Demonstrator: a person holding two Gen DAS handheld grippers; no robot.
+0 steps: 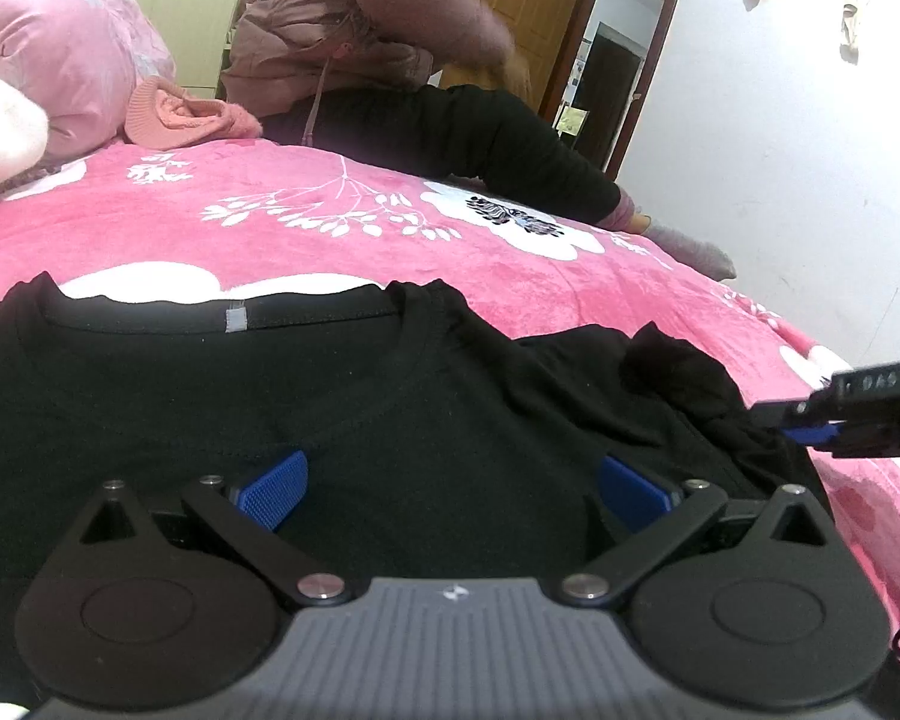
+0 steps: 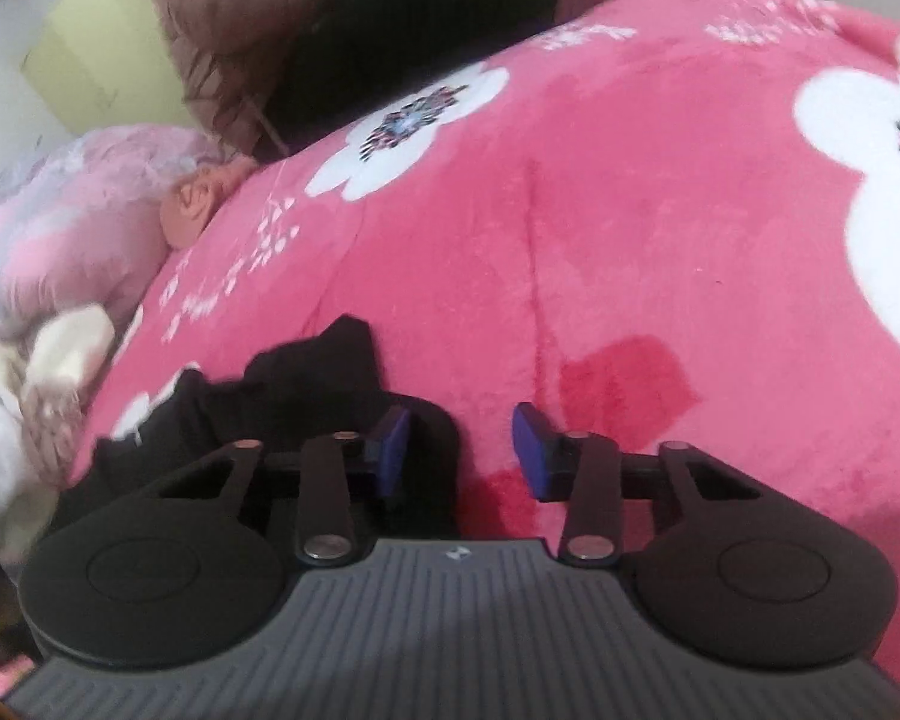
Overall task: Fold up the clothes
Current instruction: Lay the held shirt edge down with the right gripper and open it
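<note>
A black T-shirt (image 1: pixel 390 396) lies flat on the pink flowered blanket (image 1: pixel 330 192), its collar facing away from me. My left gripper (image 1: pixel 453 495) hovers low over the chest of the shirt, open wide, with nothing between its blue pads. The shirt's right sleeve (image 1: pixel 678 378) is bunched up. My right gripper (image 1: pixel 810 432) comes in from the right at that sleeve's edge. In the right wrist view the right gripper (image 2: pixel 462 450) is partly open. The sleeve (image 2: pixel 306 378) lies under its left finger, and cloth edge and blanket (image 2: pixel 630 210) show in the gap.
A person in a puffy jacket and black trousers (image 1: pixel 390 48) sits on the bed's far edge. A pink knit garment (image 1: pixel 180 114), a pink quilt (image 1: pixel 60 42) and a white garment (image 1: pixel 0 132) lie at the back left. A doorway (image 1: pixel 606 60) stands beyond.
</note>
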